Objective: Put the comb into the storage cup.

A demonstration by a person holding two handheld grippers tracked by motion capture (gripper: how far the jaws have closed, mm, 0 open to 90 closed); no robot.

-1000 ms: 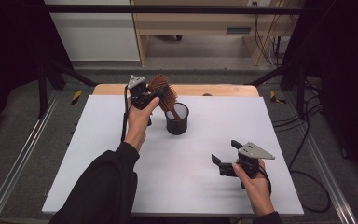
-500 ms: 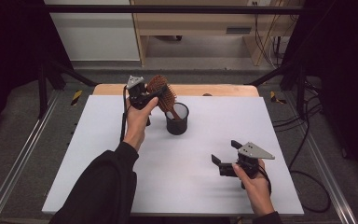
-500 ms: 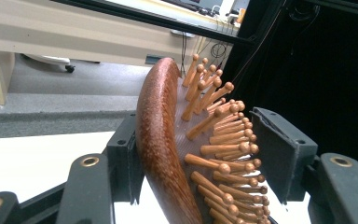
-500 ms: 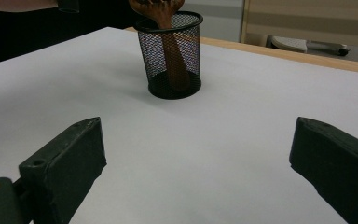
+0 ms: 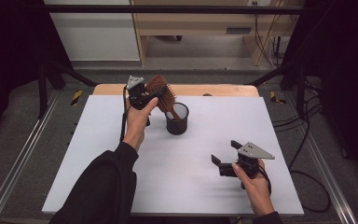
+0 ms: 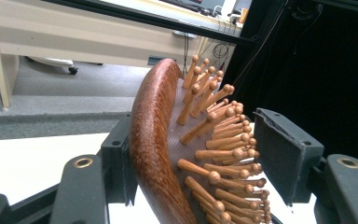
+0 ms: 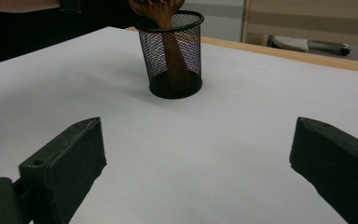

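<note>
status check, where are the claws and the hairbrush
Left claw just opening around hairbrush head, handle in mesh cup. Right claw open, low over table. Nothing in the way.

A lab-style recording bay is showing here: black curtains are hanging on both sides of the grippers, metal rails are flanking the white table, and cables are trailing beyond the right gripper.
</note>
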